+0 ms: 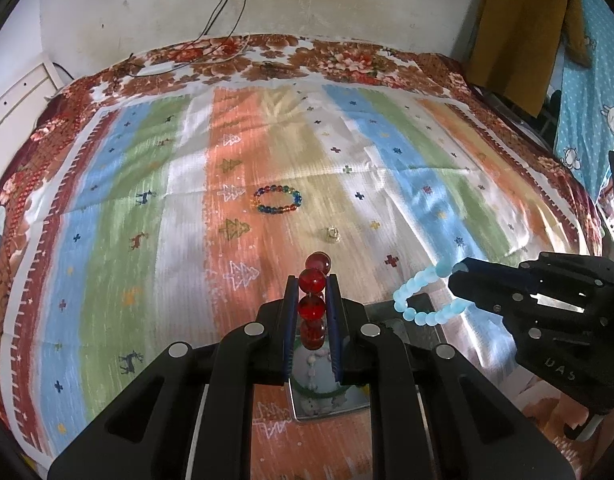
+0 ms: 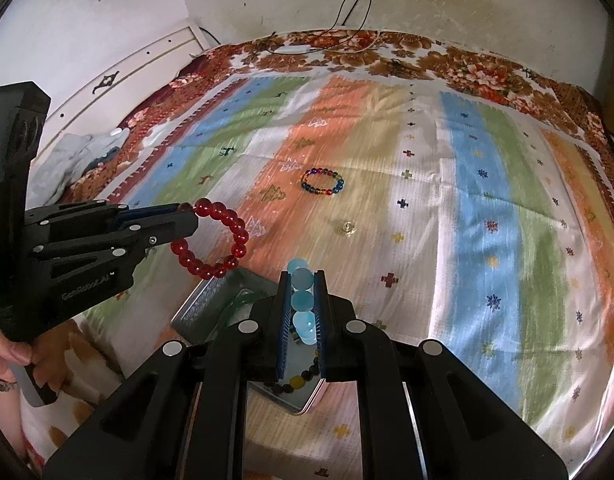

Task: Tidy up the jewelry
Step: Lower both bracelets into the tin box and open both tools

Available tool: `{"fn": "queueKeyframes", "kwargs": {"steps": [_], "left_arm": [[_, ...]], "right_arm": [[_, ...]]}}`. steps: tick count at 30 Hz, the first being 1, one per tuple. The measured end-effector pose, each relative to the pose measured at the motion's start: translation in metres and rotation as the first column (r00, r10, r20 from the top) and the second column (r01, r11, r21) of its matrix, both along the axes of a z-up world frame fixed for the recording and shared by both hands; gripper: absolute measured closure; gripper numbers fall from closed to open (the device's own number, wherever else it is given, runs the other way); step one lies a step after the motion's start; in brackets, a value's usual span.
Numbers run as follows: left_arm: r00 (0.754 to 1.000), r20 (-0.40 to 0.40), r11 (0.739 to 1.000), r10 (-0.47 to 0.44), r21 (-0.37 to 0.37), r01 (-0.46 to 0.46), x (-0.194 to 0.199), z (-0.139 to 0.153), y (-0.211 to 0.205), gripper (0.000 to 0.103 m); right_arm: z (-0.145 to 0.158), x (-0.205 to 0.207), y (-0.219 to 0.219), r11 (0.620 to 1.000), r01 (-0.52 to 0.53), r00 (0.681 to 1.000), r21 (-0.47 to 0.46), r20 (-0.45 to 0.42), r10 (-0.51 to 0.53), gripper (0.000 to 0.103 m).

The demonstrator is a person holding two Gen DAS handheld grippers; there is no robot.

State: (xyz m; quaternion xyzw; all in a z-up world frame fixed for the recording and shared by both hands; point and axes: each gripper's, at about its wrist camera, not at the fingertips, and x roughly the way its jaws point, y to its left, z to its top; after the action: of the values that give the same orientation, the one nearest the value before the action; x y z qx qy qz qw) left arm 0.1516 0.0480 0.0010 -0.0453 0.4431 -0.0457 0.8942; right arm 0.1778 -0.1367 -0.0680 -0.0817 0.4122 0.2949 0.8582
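My left gripper (image 1: 311,280) has its fingers pinching the red bead bracelet (image 2: 211,238), which hangs as a loop off the tips, lifted above the bed. My right gripper (image 2: 303,280) has its fingers clamped on the pale blue bead bracelet (image 1: 423,296), also held in the air. Both loops hang over an open metal tin (image 2: 203,304) lying on the striped bedspread (image 1: 147,200); inside it I see a white bead string (image 1: 313,364), a dark and yellow bead string (image 2: 295,382) and a green band (image 2: 237,302). Farther out on the bedspread lies a multicolored bead bracelet (image 1: 277,200), and nearer to me, well apart from it, a small gold ring (image 1: 331,234).
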Motion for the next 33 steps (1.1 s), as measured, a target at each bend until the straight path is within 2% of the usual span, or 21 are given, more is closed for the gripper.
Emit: {"fn": "queueKeyframes", "kwargs": {"steps": [10, 16, 17, 19, 22, 23, 25, 33], "left_arm": [[1.000, -0.020, 1.000, -0.006, 0.006, 0.006, -0.013, -0.008, -0.007, 0.090], [0.998, -0.070, 0.999, 0.008, 0.033, -0.006, -0.013, -0.018, -0.010, 0.089], [0.998, -0.065, 0.999, 0.018, 0.039, -0.015, -0.013, -0.017, -0.008, 0.083], [0.997, -0.058, 0.999, 0.042, 0.029, -0.041, -0.013, -0.016, -0.002, 0.068], [0.996, -0.056, 0.997, 0.070, 0.024, -0.069, -0.012, -0.016, 0.005, 0.061], [0.995, -0.058, 0.997, 0.079, 0.024, -0.078, -0.011, -0.016, 0.007, 0.055], [0.994, -0.058, 0.995, 0.093, 0.028, -0.092, -0.009, -0.017, 0.011, 0.050], [0.990, -0.058, 0.992, 0.127, 0.034, -0.125, 0.003, -0.018, 0.018, 0.039]], "right_arm": [[-0.009, -0.011, 0.000, 1.000, -0.024, 0.999, -0.011, -0.029, 0.023, 0.091], [-0.017, -0.013, 0.000, 0.999, -0.029, 0.997, -0.019, -0.066, 0.028, 0.090], [-0.017, -0.012, -0.001, 0.999, -0.020, 0.998, -0.026, -0.057, 0.018, 0.088], [-0.015, -0.011, -0.003, 1.000, -0.002, 0.999, -0.026, -0.049, 0.001, 0.068], [-0.015, -0.006, -0.009, 0.999, 0.026, 0.998, -0.019, -0.049, -0.027, 0.066], [-0.016, -0.004, -0.010, 0.999, 0.033, 0.998, -0.018, -0.053, -0.034, 0.064], [-0.017, -0.001, -0.012, 0.999, 0.043, 0.998, -0.018, -0.055, -0.044, 0.057], [-0.019, 0.014, -0.014, 0.996, 0.091, 0.994, -0.022, -0.059, -0.092, 0.045]]}}
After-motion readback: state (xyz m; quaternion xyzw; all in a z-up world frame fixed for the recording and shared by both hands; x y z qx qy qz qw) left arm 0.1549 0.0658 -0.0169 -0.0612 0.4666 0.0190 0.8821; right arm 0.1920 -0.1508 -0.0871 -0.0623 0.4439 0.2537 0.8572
